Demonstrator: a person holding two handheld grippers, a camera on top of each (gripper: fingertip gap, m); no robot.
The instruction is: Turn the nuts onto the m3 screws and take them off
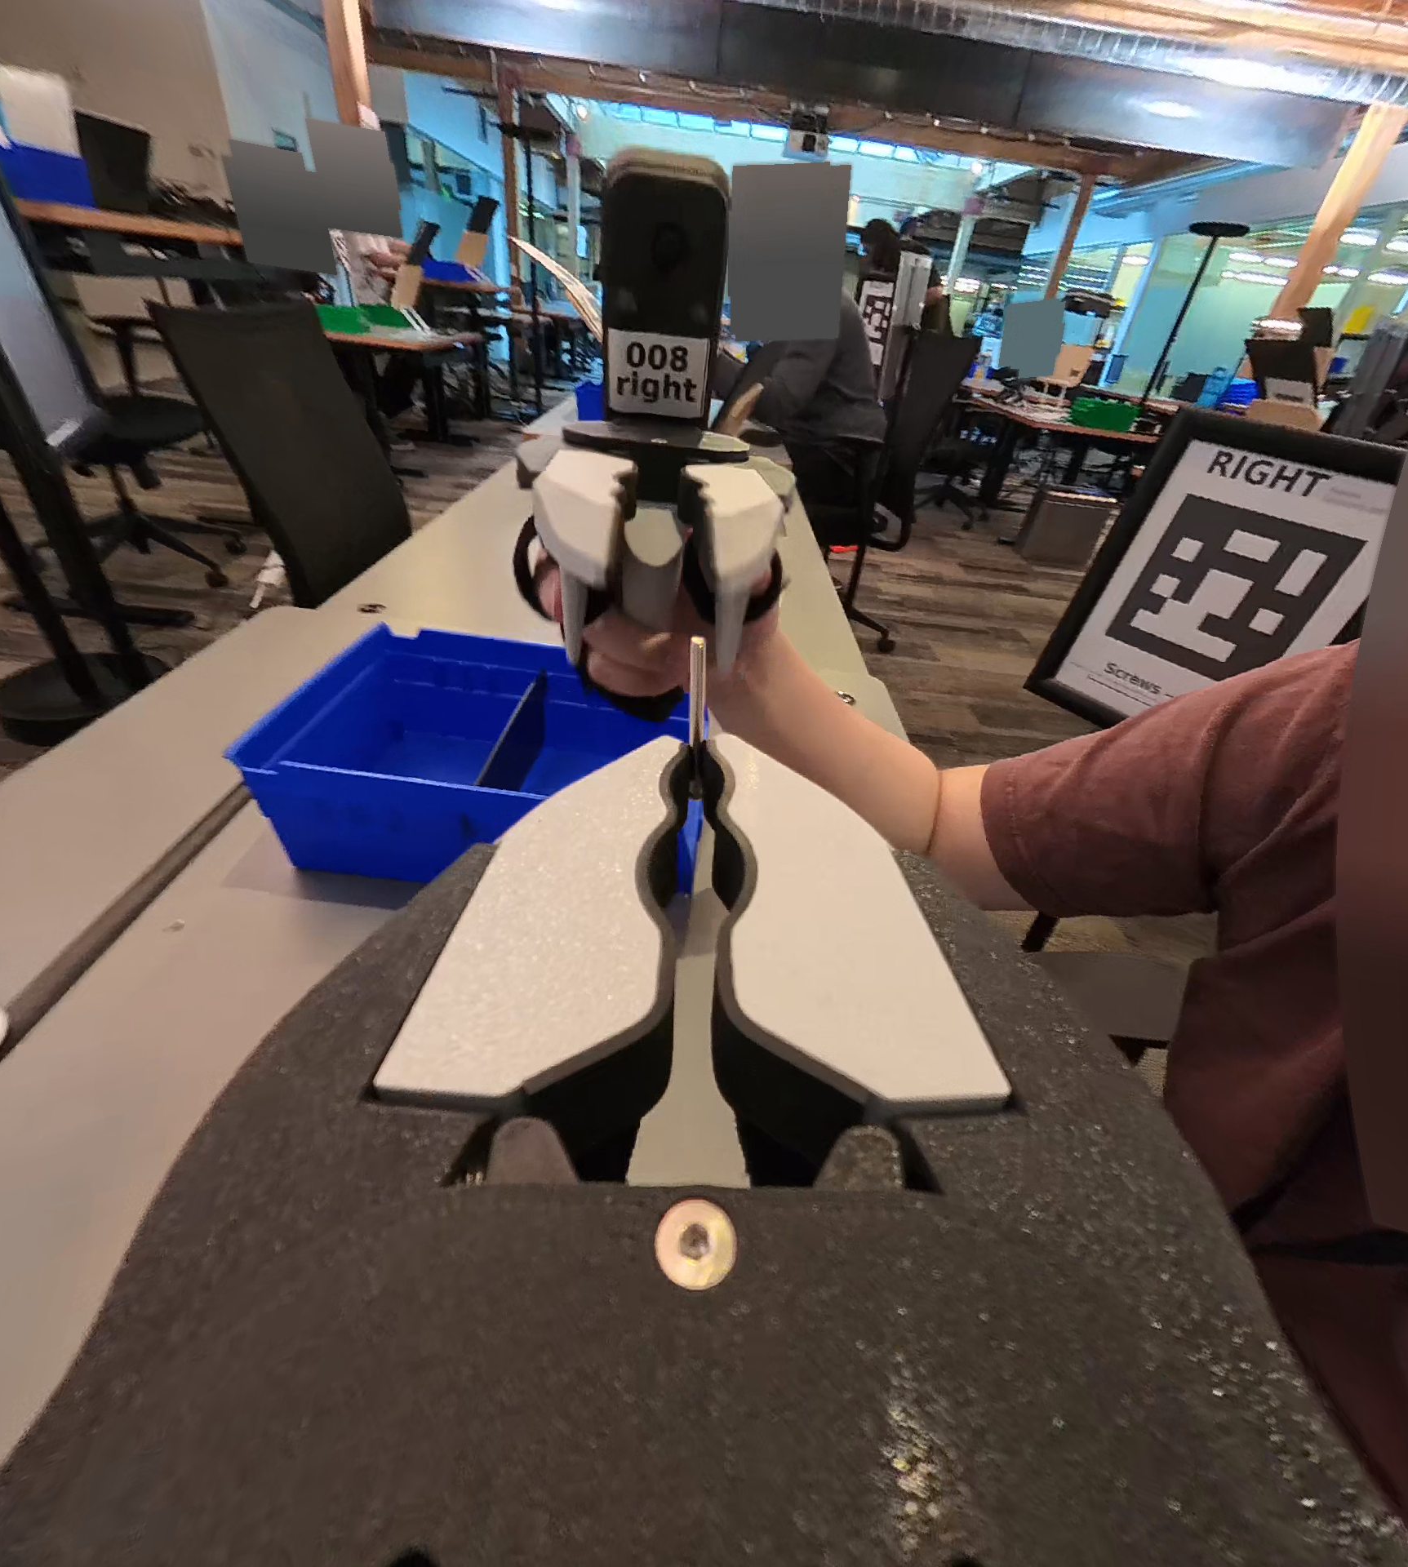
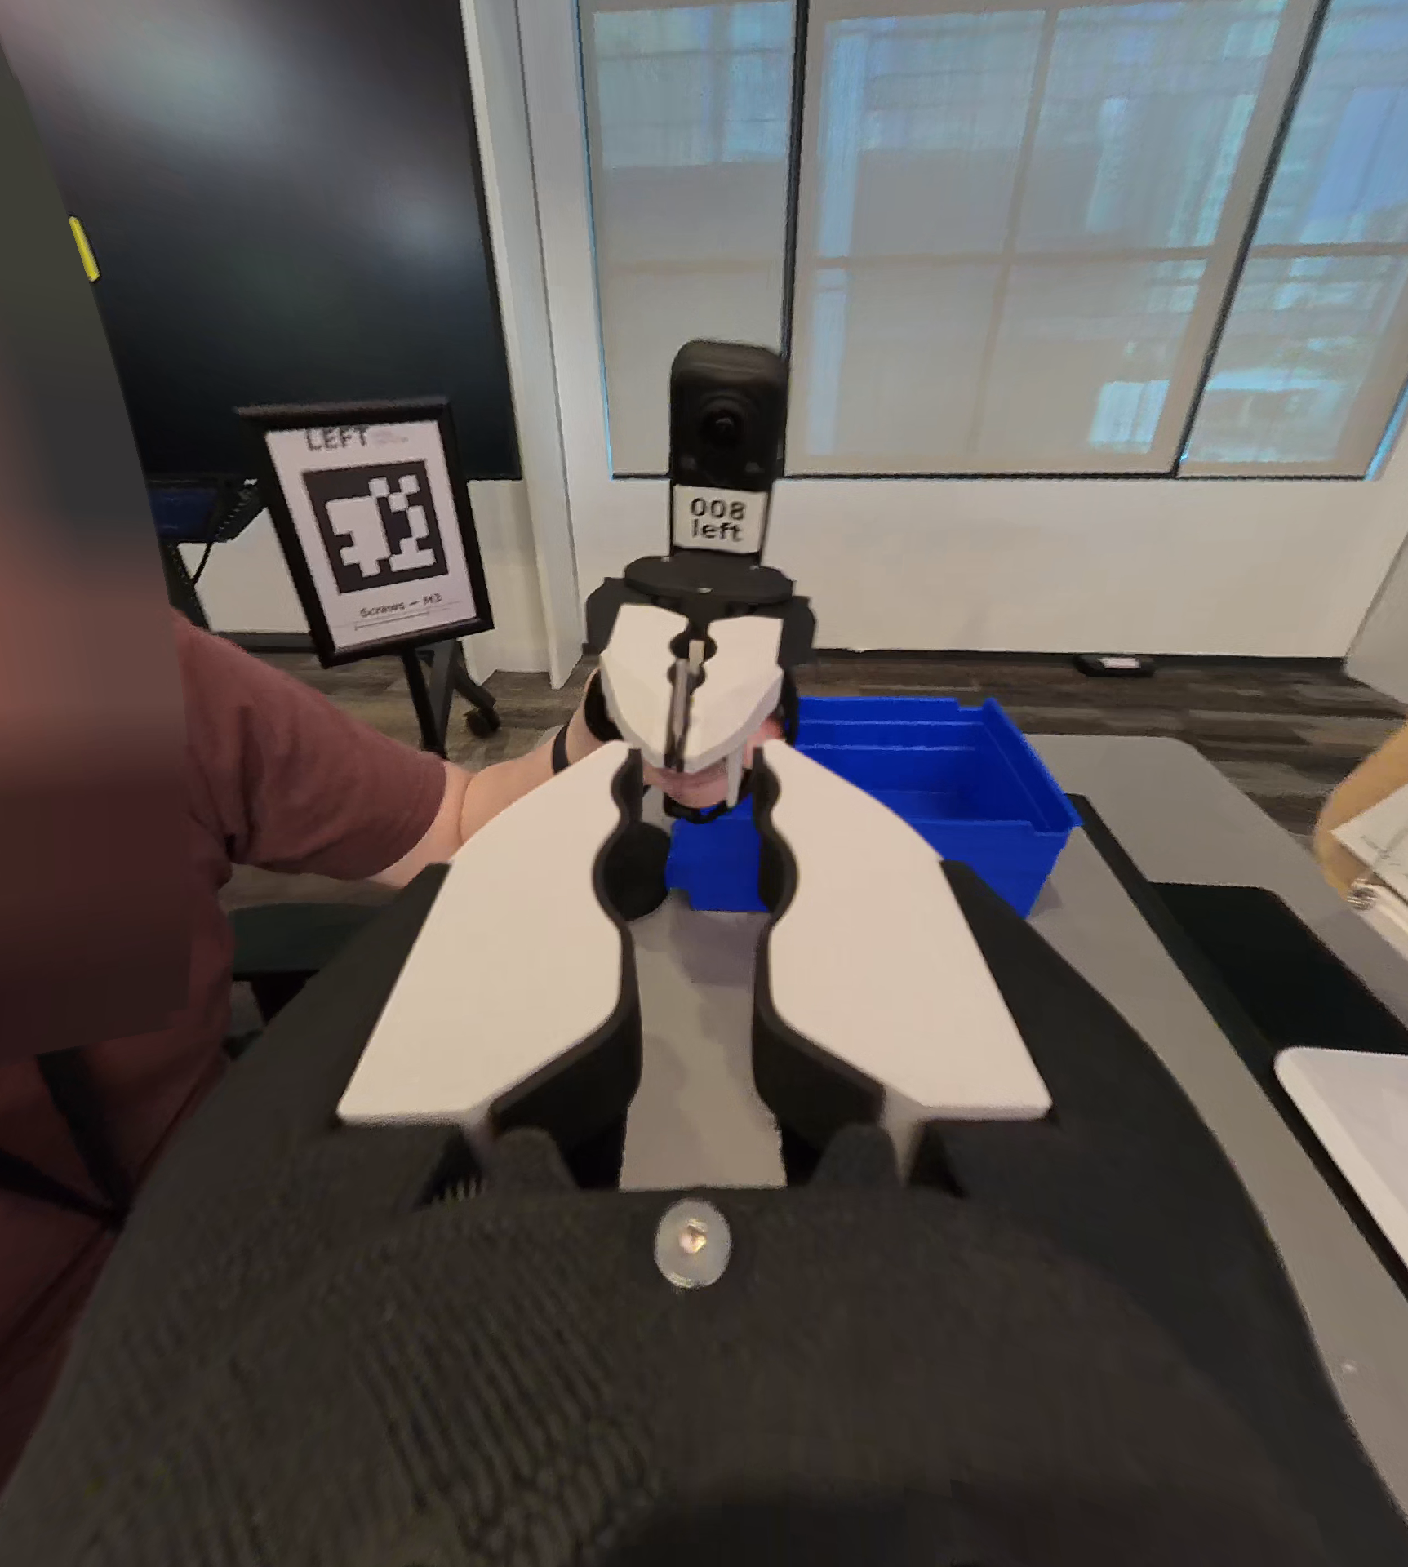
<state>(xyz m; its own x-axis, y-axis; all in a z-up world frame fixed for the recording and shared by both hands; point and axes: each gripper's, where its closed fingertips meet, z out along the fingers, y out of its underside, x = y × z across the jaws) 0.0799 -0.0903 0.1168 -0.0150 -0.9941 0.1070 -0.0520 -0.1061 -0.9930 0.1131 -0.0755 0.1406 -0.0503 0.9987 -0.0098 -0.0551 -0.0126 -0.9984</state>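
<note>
Your two wrist cams face each other across the grey table (image 1: 132, 814). Left wrist view looks along its own fingers (image 1: 564, 916) toward the open office w/ desks and chairs, right gripper (image 1: 653, 653) close and dead ahead. Right wrist view looks the opposite way, toward the window wall, left gripper (image 2: 687, 755) just in front. Both sit low and near the tabletop. Shared: the blue bin (image 1: 395, 789) (image 2: 963, 814), the table, your maroon sleeve (image 1: 1175, 789) (image 2: 302, 763) at the edge of each
</note>
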